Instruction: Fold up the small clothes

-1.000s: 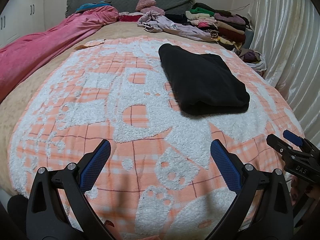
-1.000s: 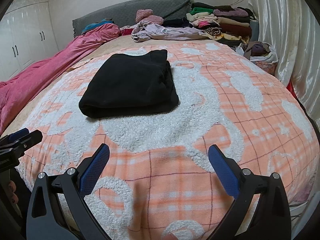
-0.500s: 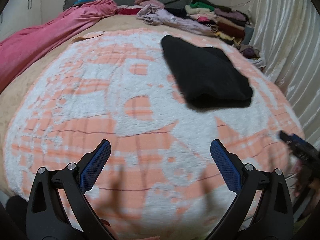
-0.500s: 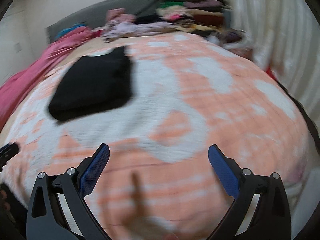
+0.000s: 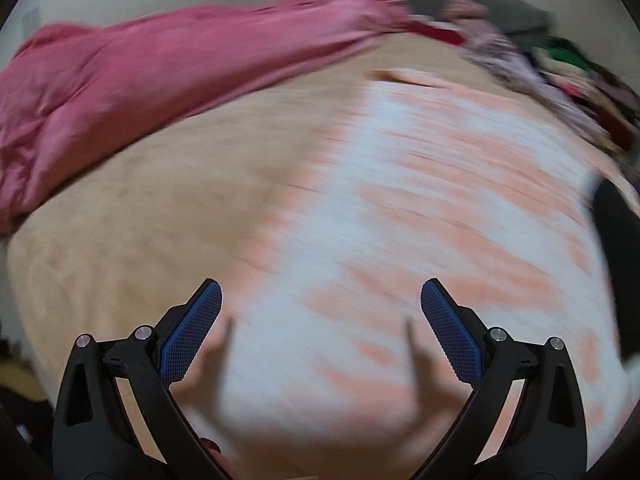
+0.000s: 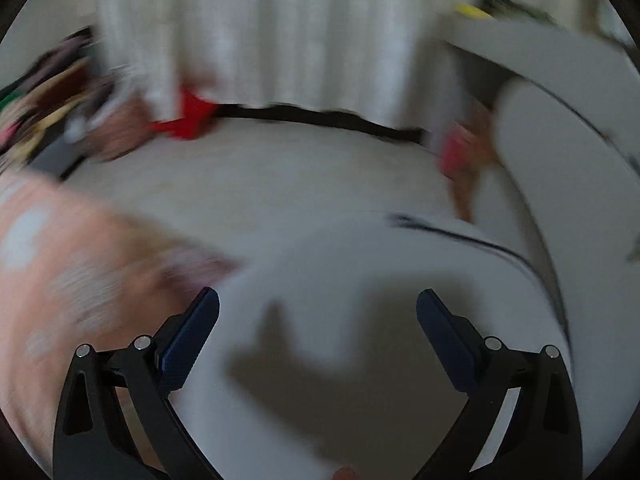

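A wide bed fills the left wrist view, its tan fleece underlay point(image 5: 160, 208) half covered by an orange-and-white checked plush blanket point(image 5: 440, 220) and banked along the far side by a crumpled pink quilt point(image 5: 152, 64). The folded black garment point(image 5: 616, 232), the one piece of clothing on the blanket, shows only as a dark sliver at the far right edge of that view, its long axis not readable through the motion blur. It lies well off to the right of the left gripper point(image 5: 320, 312), whose blue-padded jaws stand wide apart and empty above the blanket. The right gripper point(image 6: 318, 320), also spread wide with nothing between its pads, points away from the bed toward a pale floor point(image 6: 280, 184) and white pleated curtain point(image 6: 260, 32), with only the blanket's corner at its left. A heap of mixed-colour unfolded clothes point(image 5: 560, 68) sits at the bed's far right; it is probably the source of the next piece. No container is visible in either view.
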Available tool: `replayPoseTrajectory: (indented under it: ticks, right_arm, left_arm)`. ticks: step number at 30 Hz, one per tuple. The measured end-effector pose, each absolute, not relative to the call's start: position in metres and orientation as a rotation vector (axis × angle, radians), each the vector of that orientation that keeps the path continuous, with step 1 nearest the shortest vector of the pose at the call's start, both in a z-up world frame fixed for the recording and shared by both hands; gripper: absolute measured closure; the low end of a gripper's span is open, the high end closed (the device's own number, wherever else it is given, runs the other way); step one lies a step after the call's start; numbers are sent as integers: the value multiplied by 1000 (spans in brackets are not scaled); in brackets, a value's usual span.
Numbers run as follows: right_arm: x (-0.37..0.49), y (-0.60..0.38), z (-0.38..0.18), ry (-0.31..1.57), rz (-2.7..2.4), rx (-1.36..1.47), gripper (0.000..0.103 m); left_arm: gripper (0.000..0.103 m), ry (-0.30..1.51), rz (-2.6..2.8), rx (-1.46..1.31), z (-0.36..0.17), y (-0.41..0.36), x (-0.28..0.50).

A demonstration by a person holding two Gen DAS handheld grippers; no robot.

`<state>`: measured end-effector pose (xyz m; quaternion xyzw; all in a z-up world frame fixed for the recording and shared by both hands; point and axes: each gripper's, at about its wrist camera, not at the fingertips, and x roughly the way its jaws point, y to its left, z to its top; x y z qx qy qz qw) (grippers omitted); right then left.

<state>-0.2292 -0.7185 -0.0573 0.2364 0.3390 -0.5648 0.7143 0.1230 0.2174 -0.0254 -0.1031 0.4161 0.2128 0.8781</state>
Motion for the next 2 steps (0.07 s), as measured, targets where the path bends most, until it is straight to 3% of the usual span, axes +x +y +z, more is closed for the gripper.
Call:
replayPoseTrajectory:
  ticks: [2]
  right_arm:
    - [-252, -750, -75, 792, -1326, 551, 5]
  left_arm:
    - [9, 888, 501, -243, -28, 256, 136]
